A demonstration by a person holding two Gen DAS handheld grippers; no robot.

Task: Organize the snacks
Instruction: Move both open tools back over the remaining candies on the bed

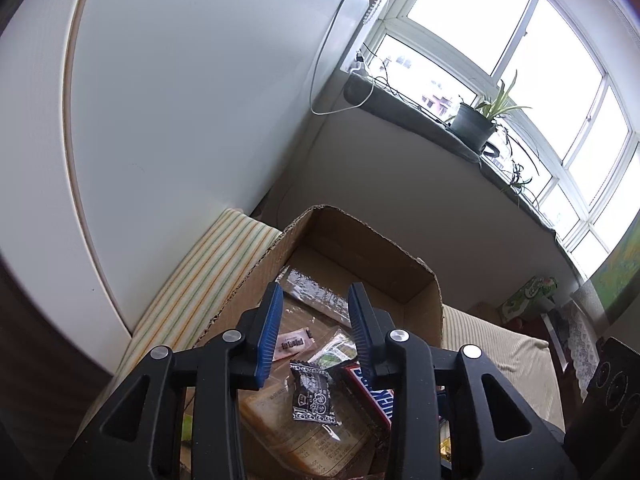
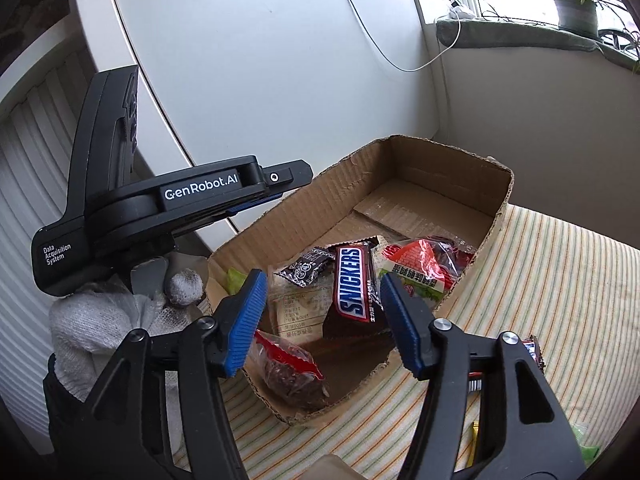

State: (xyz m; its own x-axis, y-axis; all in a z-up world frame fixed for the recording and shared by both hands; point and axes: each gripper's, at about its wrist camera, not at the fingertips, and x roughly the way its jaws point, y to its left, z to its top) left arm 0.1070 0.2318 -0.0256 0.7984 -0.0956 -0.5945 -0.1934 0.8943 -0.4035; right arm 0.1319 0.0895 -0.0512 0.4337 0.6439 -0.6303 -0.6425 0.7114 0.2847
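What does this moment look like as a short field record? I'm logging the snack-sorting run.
container: open brown cardboard box, on striped cloth
in box: Snickers bar, black-and-white patterned candy, red-and-green snack packet, clear packet of dark pieces with red label
outside box: a few wrappers at the cloth's lower right edge, too cropped to identify
left gripper: open, empty, over the box
right gripper: open, empty, above the box's near end
background: potted plant on windowsill

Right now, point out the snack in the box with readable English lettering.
The Snickers bar, lying in the cardboard box: brown wrapper with big white "SNICKERS" letters on blue. The neighbouring packets show Chinese print only.
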